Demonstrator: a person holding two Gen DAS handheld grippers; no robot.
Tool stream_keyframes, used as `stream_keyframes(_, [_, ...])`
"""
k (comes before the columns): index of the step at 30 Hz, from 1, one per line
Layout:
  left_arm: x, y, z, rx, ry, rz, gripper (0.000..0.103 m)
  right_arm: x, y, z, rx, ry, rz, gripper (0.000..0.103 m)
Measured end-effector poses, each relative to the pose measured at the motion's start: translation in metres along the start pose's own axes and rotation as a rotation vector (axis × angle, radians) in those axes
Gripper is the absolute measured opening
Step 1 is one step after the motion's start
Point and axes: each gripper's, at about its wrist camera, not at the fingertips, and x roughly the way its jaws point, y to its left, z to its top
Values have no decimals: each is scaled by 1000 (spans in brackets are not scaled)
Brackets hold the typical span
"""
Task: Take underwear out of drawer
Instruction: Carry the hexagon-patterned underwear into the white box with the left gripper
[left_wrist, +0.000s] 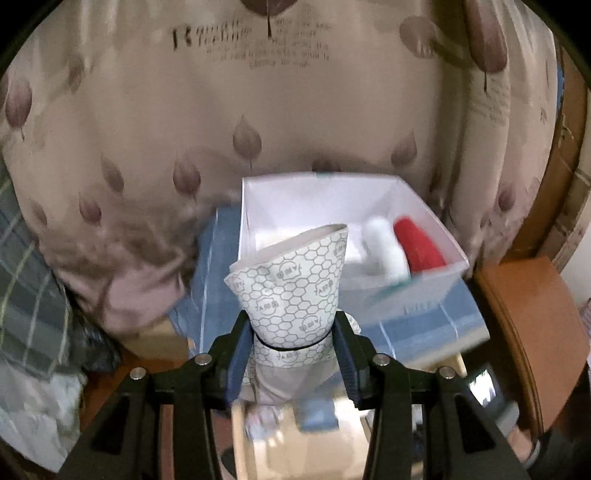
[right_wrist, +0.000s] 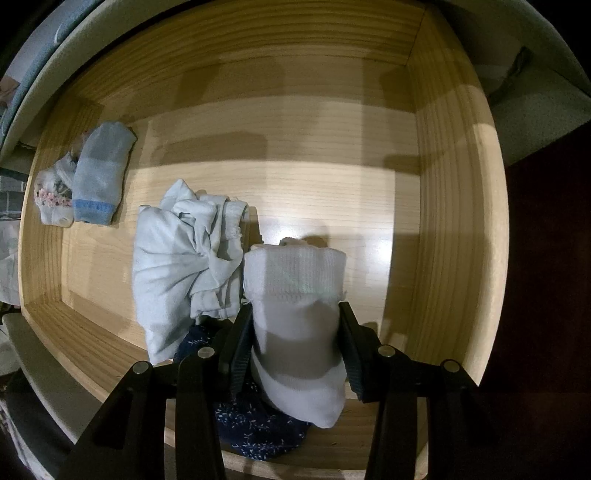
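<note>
Above a white box (left_wrist: 436, 236) holding a white roll (left_wrist: 386, 247) and a red roll (left_wrist: 417, 243), the left gripper (left_wrist: 293, 343) clamps a hexagon-printed rolled garment (left_wrist: 291, 284). Down inside the wooden drawer (right_wrist: 454, 192), the right gripper (right_wrist: 295, 339) pinches a white rolled garment (right_wrist: 295, 295) beside a crumpled pale underwear piece (right_wrist: 184, 258), a navy floral piece (right_wrist: 255, 428) and a blue-banded roll (right_wrist: 99, 173).

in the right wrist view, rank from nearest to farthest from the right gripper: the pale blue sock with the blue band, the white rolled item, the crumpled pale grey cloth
1. White rolled item: clamped between the pads of the right gripper.
2. Crumpled pale grey cloth: beside the roll, to its left on the drawer floor.
3. Pale blue sock: far left, near the drawer's side wall.
</note>
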Motion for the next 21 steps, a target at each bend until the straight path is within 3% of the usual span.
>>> stream_keyframes(3, [11, -1, 27, 14, -18, 3, 44, 0, 0, 0, 1, 0, 0, 42])
stream_keyframes(7, [46, -2, 54, 29, 27, 2, 44, 0, -1, 1, 2, -1, 0, 42])
stream_keyframes(11, [82, -6, 59, 28, 75, 17, 44, -1, -3, 2, 2, -1, 1, 42])
stream_keyframes(21, [126, -21, 58, 82, 139, 44, 44, -1, -2, 2, 3, -2, 2, 42])
